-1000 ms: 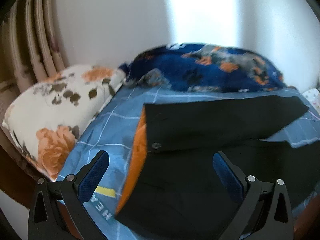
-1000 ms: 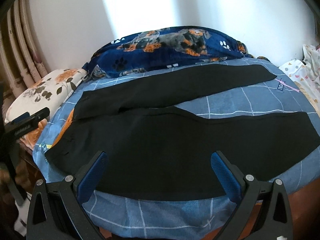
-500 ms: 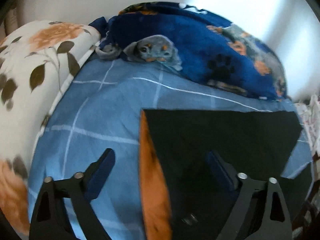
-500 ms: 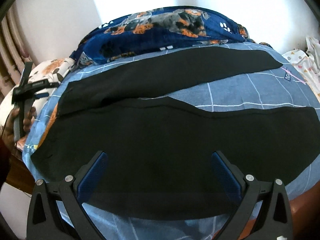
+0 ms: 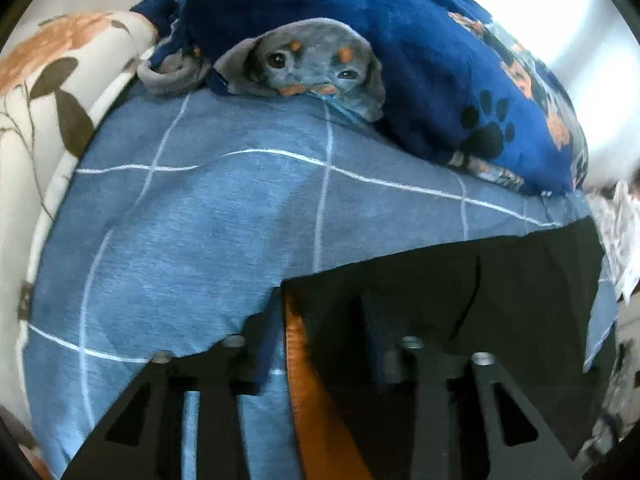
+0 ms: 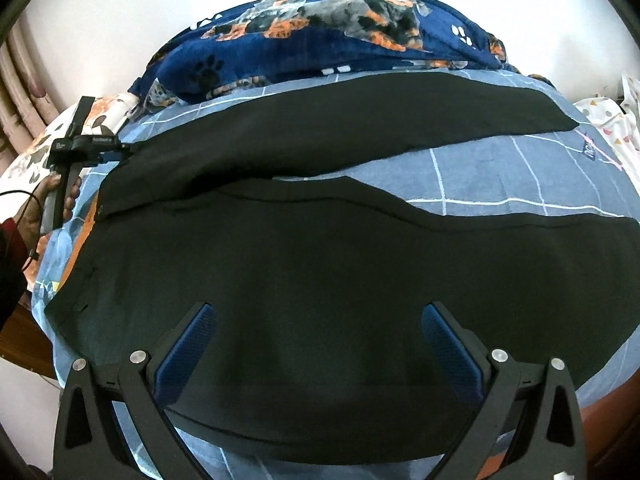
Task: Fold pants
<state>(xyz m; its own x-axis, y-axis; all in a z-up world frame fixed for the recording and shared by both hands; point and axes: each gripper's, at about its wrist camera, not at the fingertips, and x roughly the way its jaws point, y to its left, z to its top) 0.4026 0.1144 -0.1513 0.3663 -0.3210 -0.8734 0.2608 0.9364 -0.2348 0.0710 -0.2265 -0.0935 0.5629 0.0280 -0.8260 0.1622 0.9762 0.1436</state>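
Black pants (image 6: 320,264) with an orange lining lie spread on the blue checked bed sheet (image 6: 492,176), both legs running to the right. In the left wrist view my left gripper (image 5: 316,320) is open, its fingers on either side of the waistband's far corner (image 5: 304,292), where the orange lining (image 5: 308,396) shows. It also shows in the right wrist view (image 6: 120,148) at the pants' upper left corner. My right gripper (image 6: 316,344) is open and empty, low over the near leg.
A dark blue dog-print blanket (image 5: 400,60) is bunched along the far side by the wall. A floral pillow (image 5: 48,92) lies at the left. White patterned cloth (image 6: 608,120) lies at the right. The bed's near edge is just below my right gripper.
My left gripper has moved forward and down to the waistband's far corner, its fingers now on either side of it. My right gripper has come lower and closer over the near leg.
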